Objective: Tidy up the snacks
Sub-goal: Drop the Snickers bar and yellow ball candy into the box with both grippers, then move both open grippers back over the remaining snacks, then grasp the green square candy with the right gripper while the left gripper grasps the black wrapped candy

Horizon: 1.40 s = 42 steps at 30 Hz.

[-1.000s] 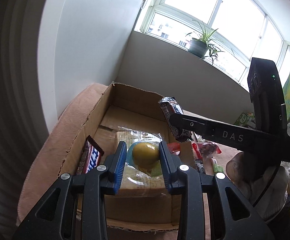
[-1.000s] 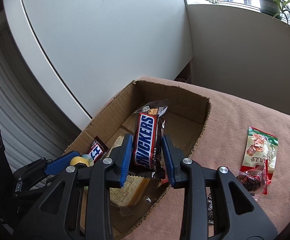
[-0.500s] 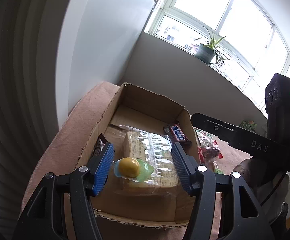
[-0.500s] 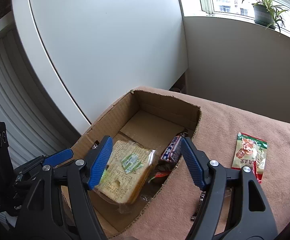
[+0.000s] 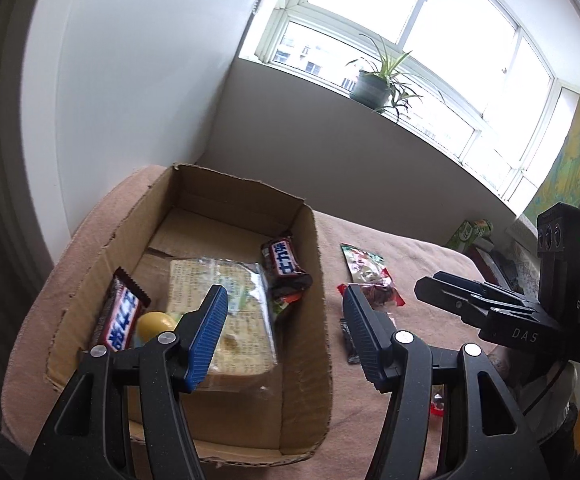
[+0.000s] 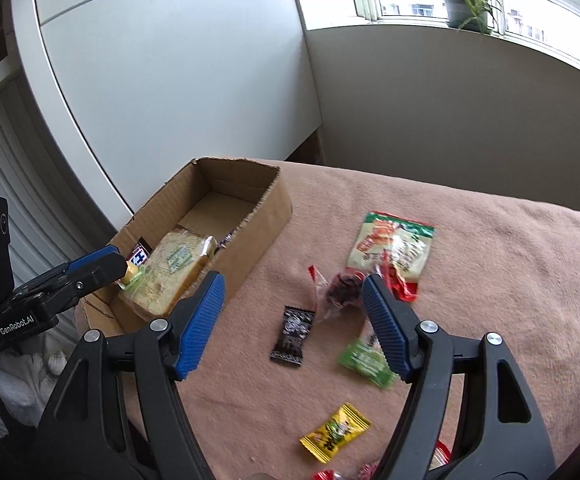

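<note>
An open cardboard box [image 5: 314,320] [image 6: 266,224] stands on a pink blanket. Inside lie a wrapped biscuit pack [image 5: 234,304] [image 6: 166,276], a yellow jelly cup [image 5: 152,324], a Snickers bar [image 5: 124,316] at the left wall and a second Snickers bar [image 5: 286,266] against the right wall. My left gripper [image 5: 284,334] is open and empty above the box's near right part. My right gripper [image 6: 292,324] is open and empty above loose snacks on the blanket: a black candy [image 6: 293,336], a red bag [image 6: 340,292], a green candy [image 6: 366,362].
A red-green snack pouch [image 6: 394,248] [image 5: 360,258] lies right of the box. A yellow candy [image 6: 335,432] lies near the front. A potted plant [image 5: 372,84] stands on the windowsill. A white cabinet stands behind the box.
Both grippers opened: the left let go of the yellow jelly cup, the right dropped the Snickers bar into the box. The right gripper then swung right over the loose snacks.
</note>
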Available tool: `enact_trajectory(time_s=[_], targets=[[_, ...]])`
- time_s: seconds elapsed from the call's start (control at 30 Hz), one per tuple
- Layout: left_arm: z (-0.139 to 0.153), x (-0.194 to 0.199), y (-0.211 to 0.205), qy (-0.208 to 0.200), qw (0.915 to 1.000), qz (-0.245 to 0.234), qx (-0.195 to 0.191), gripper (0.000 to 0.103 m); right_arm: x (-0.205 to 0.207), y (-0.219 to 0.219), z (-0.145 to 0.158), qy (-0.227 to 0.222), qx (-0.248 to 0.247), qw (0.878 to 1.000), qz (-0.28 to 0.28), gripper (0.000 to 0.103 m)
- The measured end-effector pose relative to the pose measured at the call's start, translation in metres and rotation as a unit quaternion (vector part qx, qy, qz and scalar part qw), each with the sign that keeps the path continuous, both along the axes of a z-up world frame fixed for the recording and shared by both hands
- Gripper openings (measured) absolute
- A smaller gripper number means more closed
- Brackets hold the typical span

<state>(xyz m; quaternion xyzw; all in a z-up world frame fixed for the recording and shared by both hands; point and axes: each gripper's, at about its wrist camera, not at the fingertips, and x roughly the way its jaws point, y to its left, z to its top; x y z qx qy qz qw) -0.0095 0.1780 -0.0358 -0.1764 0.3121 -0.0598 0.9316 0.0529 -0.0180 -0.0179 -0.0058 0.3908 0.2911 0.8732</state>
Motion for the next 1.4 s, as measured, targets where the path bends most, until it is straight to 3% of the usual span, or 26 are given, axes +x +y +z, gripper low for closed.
enact_trajectory(time_s=[0.37, 0.53, 0.63, 0.83, 0.97, 1.4], targets=[[-0.005, 0.018, -0.079, 0.016, 0.9979, -0.062, 0.0, 0.059, 0.004, -0.069, -0.033, 0.028, -0.001, 0.999, -0.031, 0.074], [-0.02, 0.028, -0.113, 0.041, 0.995, -0.088, 0.025, 0.059, -0.001, -0.075, -0.035, 0.014, -0.016, 1.0, -0.015, 0.067], [-0.028, 0.031, -0.128, 0.046, 0.993, -0.09, 0.06, 0.059, -0.004, -0.073, -0.045, 0.022, -0.03, 0.999, -0.002, 0.06], [-0.047, 0.039, -0.131, 0.073, 0.9907, -0.081, 0.08, 0.054, -0.001, -0.065, -0.065, 0.045, -0.053, 0.997, 0.026, 0.058], [-0.051, 0.044, -0.128, 0.084, 0.9904, -0.076, 0.078, 0.05, 0.007, -0.064, -0.073, 0.059, -0.056, 0.996, 0.03, 0.045], [-0.06, 0.056, -0.127, 0.114, 0.9879, -0.065, 0.083, 0.047, 0.017, -0.037, -0.085, 0.062, -0.094, 0.992, 0.061, 0.044]])
